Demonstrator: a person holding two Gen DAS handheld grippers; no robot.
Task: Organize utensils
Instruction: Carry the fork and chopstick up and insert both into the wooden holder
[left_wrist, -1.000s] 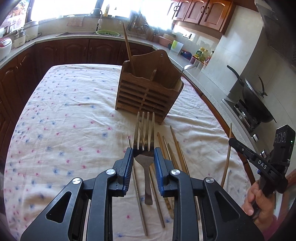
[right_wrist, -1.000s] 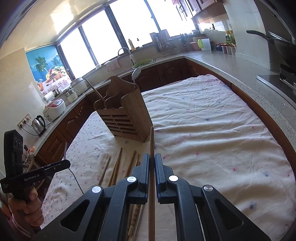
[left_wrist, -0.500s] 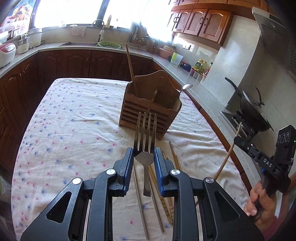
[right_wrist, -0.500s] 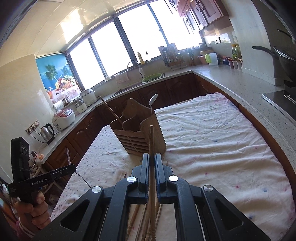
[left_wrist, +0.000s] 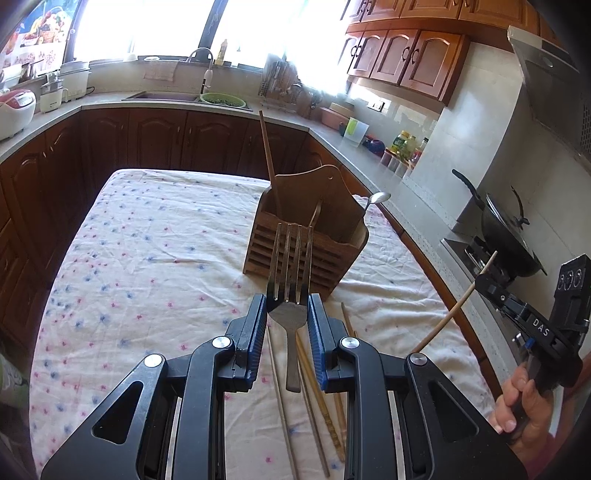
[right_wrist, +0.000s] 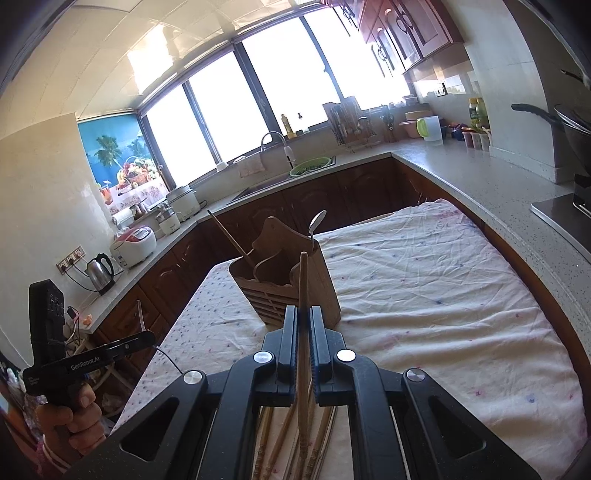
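Observation:
My left gripper (left_wrist: 287, 308) is shut on a metal fork (left_wrist: 290, 269), tines pointing forward, held above the table. A wooden utensil holder (left_wrist: 308, 236) stands ahead of it, with one chopstick (left_wrist: 267, 155) and a spoon (left_wrist: 376, 201) in it. My right gripper (right_wrist: 303, 317) is shut on a wooden chopstick (right_wrist: 303, 284), raised above the table and pointing at the holder (right_wrist: 284, 284). The right gripper (left_wrist: 491, 278) also shows at the right edge of the left wrist view. Several loose chopsticks (left_wrist: 317, 387) lie on the tablecloth below both grippers.
The table has a white floral cloth (left_wrist: 147, 266). Dark wood cabinets and a counter (left_wrist: 417, 206) ring it closely. A wok (left_wrist: 506, 236) sits on the stove at the right. A kettle (right_wrist: 99, 271) and rice cookers stand on the left counter.
Both grippers have risen higher above the table, lifting the fork and the chopstick. The holder now looks farther and lower in both views.

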